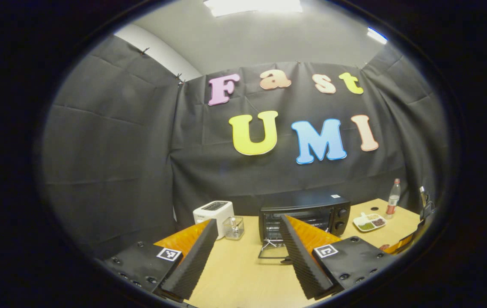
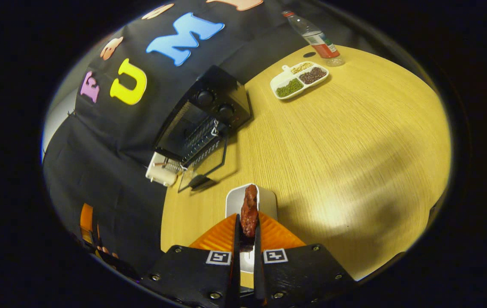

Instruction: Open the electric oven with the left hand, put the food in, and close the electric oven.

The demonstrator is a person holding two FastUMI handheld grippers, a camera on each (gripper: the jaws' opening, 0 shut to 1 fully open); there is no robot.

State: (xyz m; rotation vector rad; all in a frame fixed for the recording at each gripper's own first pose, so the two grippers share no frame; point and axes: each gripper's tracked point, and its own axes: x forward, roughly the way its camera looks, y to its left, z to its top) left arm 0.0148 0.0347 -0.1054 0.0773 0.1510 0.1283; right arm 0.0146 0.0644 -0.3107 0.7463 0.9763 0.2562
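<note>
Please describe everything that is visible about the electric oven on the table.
The electric oven is a small black box, apparently metal, standing upright on the wooden table against the booth's cloth wall. Its glass door is open, folded down and forward, and a wire rack shows inside. Two round knobs sit on its control panel. A white toaster stands apart at its side. Neither gripper touches it.

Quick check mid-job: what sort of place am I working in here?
Likely a staged kitchen countertop in a recording booth: a toaster oven with its door down, a white toaster and a divided snack tray sit on a wooden table backed by black cloth.
</note>
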